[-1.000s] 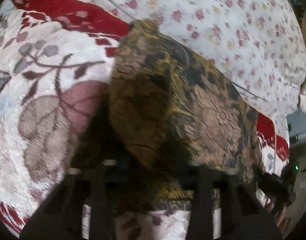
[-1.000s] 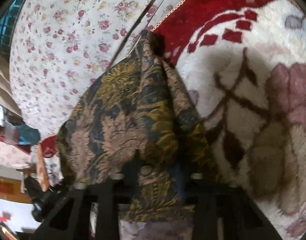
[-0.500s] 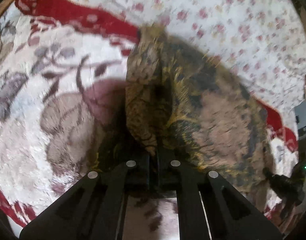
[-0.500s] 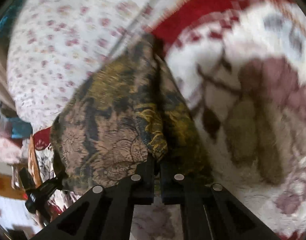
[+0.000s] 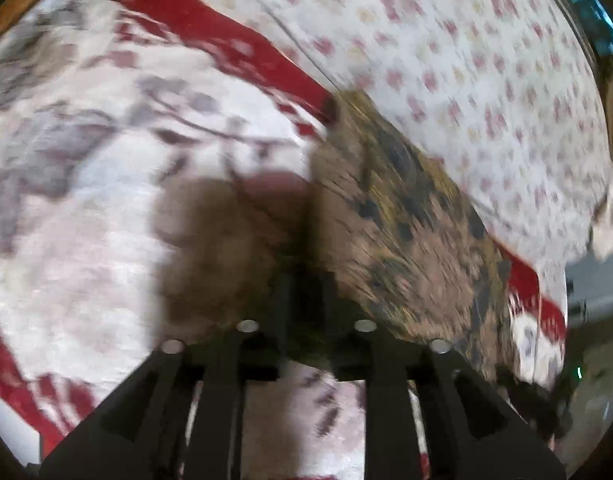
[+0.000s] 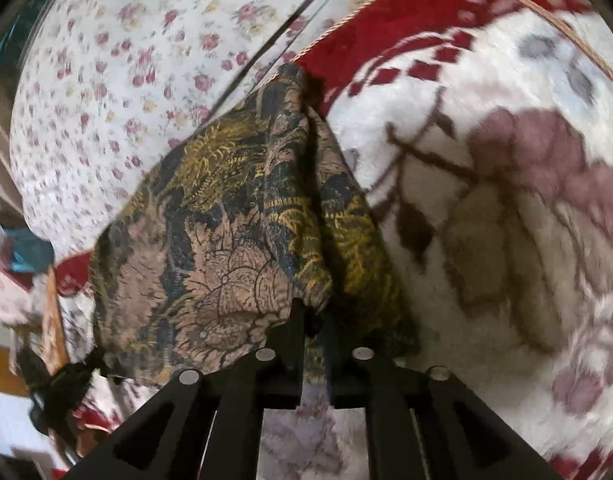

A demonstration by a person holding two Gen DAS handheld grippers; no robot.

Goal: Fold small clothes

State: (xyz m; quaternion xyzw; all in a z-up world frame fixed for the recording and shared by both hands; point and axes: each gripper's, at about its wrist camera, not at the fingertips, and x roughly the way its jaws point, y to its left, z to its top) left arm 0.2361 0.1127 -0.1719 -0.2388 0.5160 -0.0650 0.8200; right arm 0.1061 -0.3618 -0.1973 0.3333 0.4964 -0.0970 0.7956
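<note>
Left tongs [image 5: 306, 300]: jaws have just been opening, a narrow gap between them now. The brown-gold patterned cloth [image 5: 406, 248] edge sits in that gap; the frame is blurred, so I can't tell whether the pads are pressing on it. Cloth runs up and right from the tips, draped, far corner at the red border.

Right tongs [image 6: 313, 320]: jaws nearly together, clamped on a bunched fold of the same cloth [image 6: 242, 240]. Fabric hangs from the tips in vertical pleats, spreads left and away, one narrow flap falling just right of the tips. Far peak of the cloth touches the red band.

Under both: plush white blanket [image 6: 486, 220] with mauve flower print and red border [image 6: 386, 40]; it fills the area right of the right tongs and left of the left tongs. Beyond the cloth: white sheet with small red flowers [image 5: 466, 60], a dark seam line across it.

Dark shape of the right tongs shows at the lower right edge of the left view, the left tongs at the lower left edge of the right view, each near the cloth's hanging end.
</note>
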